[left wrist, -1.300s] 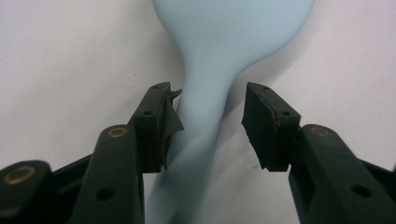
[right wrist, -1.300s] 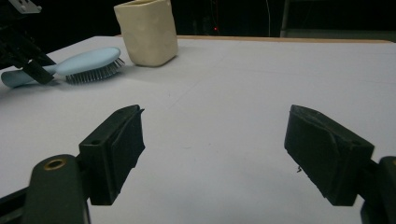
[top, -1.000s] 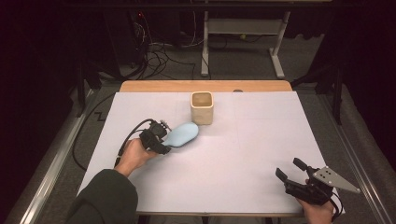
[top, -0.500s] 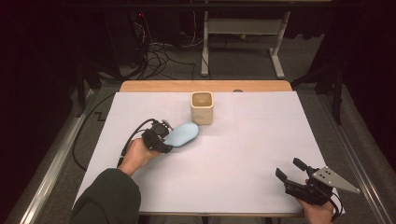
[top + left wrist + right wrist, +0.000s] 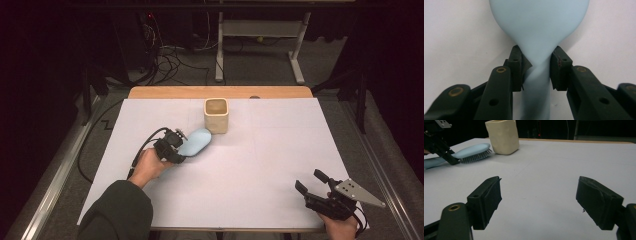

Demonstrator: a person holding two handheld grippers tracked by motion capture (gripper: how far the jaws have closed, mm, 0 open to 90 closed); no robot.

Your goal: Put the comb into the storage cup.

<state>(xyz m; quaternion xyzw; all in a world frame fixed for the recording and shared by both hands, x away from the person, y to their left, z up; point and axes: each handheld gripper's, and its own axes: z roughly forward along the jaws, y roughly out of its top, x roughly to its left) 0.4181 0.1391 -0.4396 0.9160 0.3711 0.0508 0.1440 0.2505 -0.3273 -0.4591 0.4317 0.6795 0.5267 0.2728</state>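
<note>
Two grippers are at work, and the left gripper (image 5: pixel 176 148) does the step in hand: its jaws have just been closing and now clamp the neck of the pale blue hairbrush (image 5: pixel 196 142), where the handle widens into the head. In the left gripper view the pads (image 5: pixel 517 65) press on both sides of that narrow neck, with the head just beyond the fingertips and the handle running back between the jaws. The brush lies on the white table (image 5: pixel 250 165), bristles down, its head tip near the cream cup (image 5: pixel 216 115).

To do this well, I judge the grip should stay square on the neck so the brush cannot swivel, and the lift should go straight up before any swing toward the cup.

That cup stands upright just past the brush head; nothing can be seen inside it.

Far to the right, the right gripper (image 5: pixel 314 188) rests with its jaws spread wide, nothing between its fingers (image 5: pixel 488 200).
</note>
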